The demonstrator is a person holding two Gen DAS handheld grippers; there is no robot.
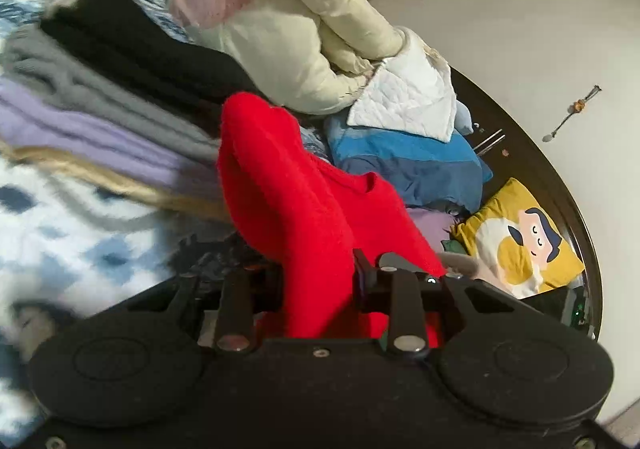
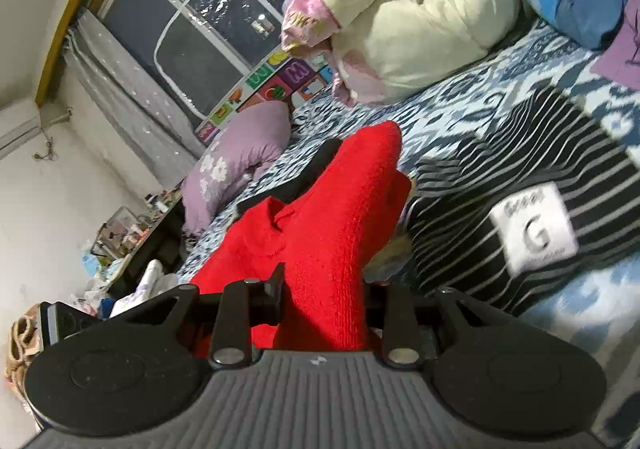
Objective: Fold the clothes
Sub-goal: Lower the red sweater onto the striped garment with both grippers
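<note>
Two grippers each pinch the same red knit sweater (image 1: 304, 201). Nearest the left wrist camera, the left gripper (image 1: 320, 281) has its jaws clamped on a fold of the sweater, which rises away from the fingers in a thick ridge. Past that ridge lie a blue garment (image 1: 404, 161) and a yellow cushion with a cartoon face (image 1: 524, 237), to the sweater's right; farther off sits a cream padded jacket (image 1: 280, 45) on the blue-and-white patterned bedspread (image 1: 60, 233).

Nearest the right wrist camera, the right gripper (image 2: 324, 301) is likewise closed on the red knit sweater (image 2: 328, 209), the cloth bunched between its jaws. Just right of the sweater lies a black-and-white striped garment with a "G" label (image 2: 532, 233). Beyond the sweater, left, rests a purple pillow (image 2: 236, 157), then a curtained window (image 2: 192, 29).
</note>
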